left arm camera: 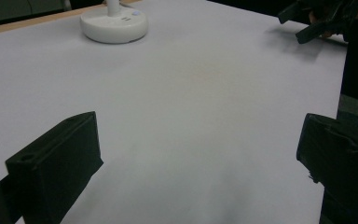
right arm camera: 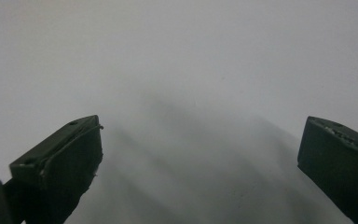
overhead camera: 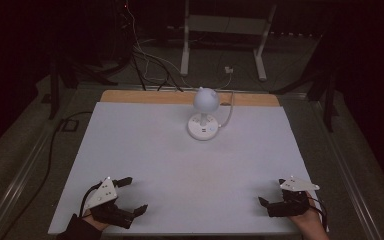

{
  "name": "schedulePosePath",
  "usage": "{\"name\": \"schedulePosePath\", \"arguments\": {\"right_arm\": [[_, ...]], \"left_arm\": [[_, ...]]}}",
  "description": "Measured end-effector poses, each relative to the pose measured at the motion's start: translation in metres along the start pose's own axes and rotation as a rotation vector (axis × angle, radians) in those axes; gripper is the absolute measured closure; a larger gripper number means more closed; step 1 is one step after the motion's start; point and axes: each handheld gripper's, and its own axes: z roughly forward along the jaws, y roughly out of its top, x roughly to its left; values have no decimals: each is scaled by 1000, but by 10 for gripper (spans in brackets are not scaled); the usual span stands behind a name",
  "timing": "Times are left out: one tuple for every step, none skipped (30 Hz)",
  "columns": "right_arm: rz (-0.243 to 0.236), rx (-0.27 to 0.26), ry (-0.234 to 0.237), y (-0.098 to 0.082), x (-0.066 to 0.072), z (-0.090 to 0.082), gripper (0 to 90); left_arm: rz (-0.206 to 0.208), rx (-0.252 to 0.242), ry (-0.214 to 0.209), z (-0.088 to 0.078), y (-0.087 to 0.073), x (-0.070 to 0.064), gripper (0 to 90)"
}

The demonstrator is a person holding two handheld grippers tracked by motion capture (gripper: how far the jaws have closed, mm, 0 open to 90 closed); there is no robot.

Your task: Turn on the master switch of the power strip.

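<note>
A small white lamp [overhead camera: 204,101] with a round head stands on a round base [overhead camera: 203,131] at the back middle of the white table top [overhead camera: 180,165]. The base [left arm camera: 114,21] also appears at the top left of the left gripper view. My left gripper [overhead camera: 135,195] rests near the front left edge, open, with nothing between its jaws [left arm camera: 196,130]. At the front right, my right gripper [overhead camera: 271,193] is also open and holds nothing; its view looks along the bare white surface [right arm camera: 200,130]. The right gripper [left arm camera: 317,18] shows far off in the left gripper view.
A white cable [overhead camera: 228,112] runs from the lamp over the wooden back edge [overhead camera: 145,97]. Behind the table, a white metal stand [overhead camera: 225,30] and loose cables [overhead camera: 145,60] lie on the dark floor. A black cable [overhead camera: 50,150] runs along the left side.
</note>
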Motion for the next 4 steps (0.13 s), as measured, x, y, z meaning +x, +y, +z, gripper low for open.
{"name": "schedulePosePath", "arguments": {"right_arm": [[-2,4,0,0,1,0,0],[-3,7,0,0,1,1,0],[-6,9,-1,0,1,1,0],[-5,9,0,0,1,1,0]], "left_arm": [[2,0,0,0,0,0,2],[1,-3,0,0,0,0,2],[0,-4,1,0,0,0,2],[1,-3,2,0,0,0,2]]}}
